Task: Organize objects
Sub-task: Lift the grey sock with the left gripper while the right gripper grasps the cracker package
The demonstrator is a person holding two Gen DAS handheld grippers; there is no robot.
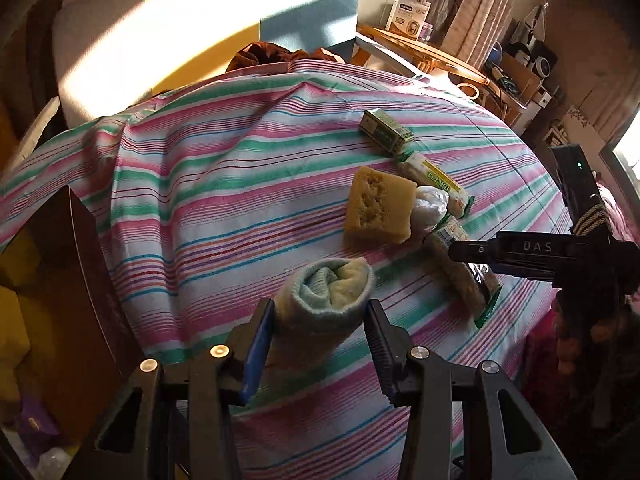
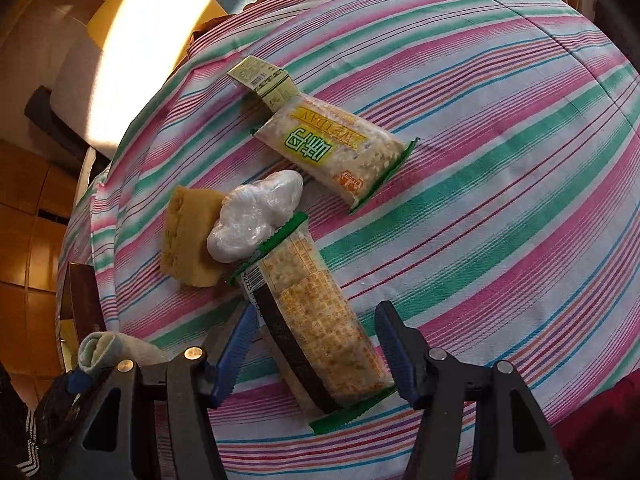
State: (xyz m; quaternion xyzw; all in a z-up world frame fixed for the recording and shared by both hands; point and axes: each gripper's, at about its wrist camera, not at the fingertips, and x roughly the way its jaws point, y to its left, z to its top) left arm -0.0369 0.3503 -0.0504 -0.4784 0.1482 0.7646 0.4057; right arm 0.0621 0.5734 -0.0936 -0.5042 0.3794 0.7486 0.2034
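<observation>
Left gripper point(image 1: 320, 322) grips rolled sock point(image 1: 326, 300), its lower end hidden

Pink, green and white striped cloth point(image 1: 208, 208) spreads ahead of the fingers. Beyond it, hard sunlight bands a pale wall point(image 1: 168, 40). Far right: orange wooden table point(image 1: 436, 54), beige curtain point(image 1: 484, 4), cluttered shelves point(image 1: 528, 68).

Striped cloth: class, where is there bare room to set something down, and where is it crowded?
Bare: the striped cloth left of the sponge, and the stretch right of both cracker packs. Crowded: the cluster of small box, packs, sponge and plastic wad.
</observation>
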